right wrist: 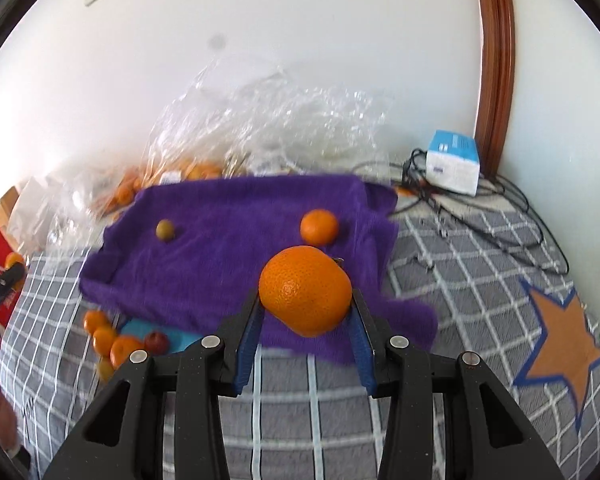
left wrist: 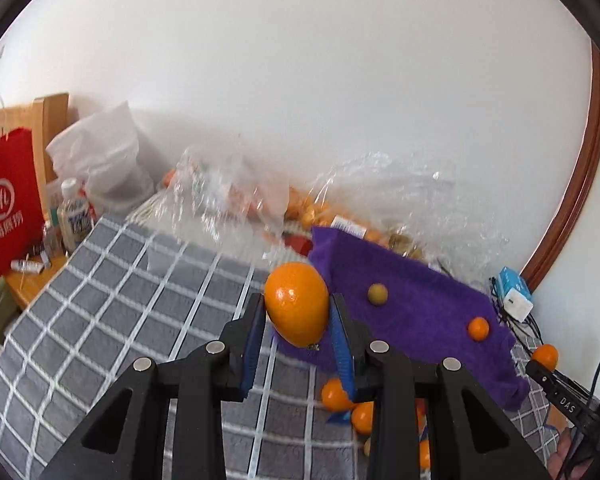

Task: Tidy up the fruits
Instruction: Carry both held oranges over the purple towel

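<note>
While the left gripper (left wrist: 296, 316) is clamping a smooth oval orange fruit (left wrist: 297, 304) between its blue pads, the right gripper (right wrist: 306, 312) is squeezing a larger, dimpled mandarin (right wrist: 306, 290) the same way, both fruits sitting raised above the grey checked bedspread (left wrist: 120, 300). Just beyond each claw a purple towel (left wrist: 412, 292) is lying spread on the bed. On it, ahead and to the right of the left claw, a small greenish-brown fruit (left wrist: 377, 293) and a small orange one (left wrist: 478, 328) are resting well apart; seen from the right claw, the orange one (right wrist: 319, 226) is sitting just beyond the held mandarin and the greenish one (right wrist: 165, 230) further off to the left. Below and to the left of the right claw, a cluster of small oranges (right wrist: 108, 338) is lying beside the towel's near edge. Behind the towel, crumpled clear plastic bags (right wrist: 268, 120) holding more oranges are leaning against the white wall.
</note>
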`<state>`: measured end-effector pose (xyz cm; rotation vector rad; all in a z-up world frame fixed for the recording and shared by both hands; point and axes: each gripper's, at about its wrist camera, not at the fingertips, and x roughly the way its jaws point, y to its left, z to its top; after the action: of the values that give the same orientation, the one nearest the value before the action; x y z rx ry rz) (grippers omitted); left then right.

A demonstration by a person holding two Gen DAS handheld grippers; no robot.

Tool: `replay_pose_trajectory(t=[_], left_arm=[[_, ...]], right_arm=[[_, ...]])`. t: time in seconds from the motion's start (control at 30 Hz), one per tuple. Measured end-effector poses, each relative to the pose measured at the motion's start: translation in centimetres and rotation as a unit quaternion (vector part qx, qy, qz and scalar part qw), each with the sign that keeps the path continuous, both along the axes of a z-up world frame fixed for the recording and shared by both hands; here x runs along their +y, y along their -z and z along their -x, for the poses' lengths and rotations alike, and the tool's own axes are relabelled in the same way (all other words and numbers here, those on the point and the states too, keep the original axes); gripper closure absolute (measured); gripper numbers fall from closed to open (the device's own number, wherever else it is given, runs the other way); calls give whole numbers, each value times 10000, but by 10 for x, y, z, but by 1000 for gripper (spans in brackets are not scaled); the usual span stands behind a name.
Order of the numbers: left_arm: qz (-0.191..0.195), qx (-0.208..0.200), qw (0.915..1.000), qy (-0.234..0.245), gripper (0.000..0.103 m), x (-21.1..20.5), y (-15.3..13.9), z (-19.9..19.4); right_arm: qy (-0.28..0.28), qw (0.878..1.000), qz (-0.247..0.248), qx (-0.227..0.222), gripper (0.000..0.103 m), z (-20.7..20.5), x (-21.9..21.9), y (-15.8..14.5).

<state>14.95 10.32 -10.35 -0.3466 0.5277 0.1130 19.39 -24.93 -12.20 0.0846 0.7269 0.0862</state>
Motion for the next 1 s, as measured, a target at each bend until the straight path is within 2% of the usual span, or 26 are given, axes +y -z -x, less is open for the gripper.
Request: replay_pose_trajectory(t=[0.13, 0.3, 0.47, 0.6, 0.83, 1.0], left_arm=[[-99, -151, 9998, 4, 72, -5, -18, -23], [-64, -158, 9998, 102, 72, -18, -18, -55], [-17, 17, 10000, 44, 72, -23, 10, -79], [-50, 301, 9995, -33, 72, -20, 36, -89], [39, 421, 9991, -51, 72, -13, 49, -96], [174, 412, 9990, -87, 72, -5, 47, -97]], right_arm=[[64, 9999, -58, -77, 61, -24, -2, -9], [108, 9999, -47, -113, 61, -55, 2, -10], [51, 9999, -122, -58, 61, -78, 6, 3], [52, 10000, 64, 4, 61, -87, 10, 18], [36, 9998, 115, 172, 61, -94, 9, 36], [54, 9997, 75, 242, 61, -96, 2, 43]])
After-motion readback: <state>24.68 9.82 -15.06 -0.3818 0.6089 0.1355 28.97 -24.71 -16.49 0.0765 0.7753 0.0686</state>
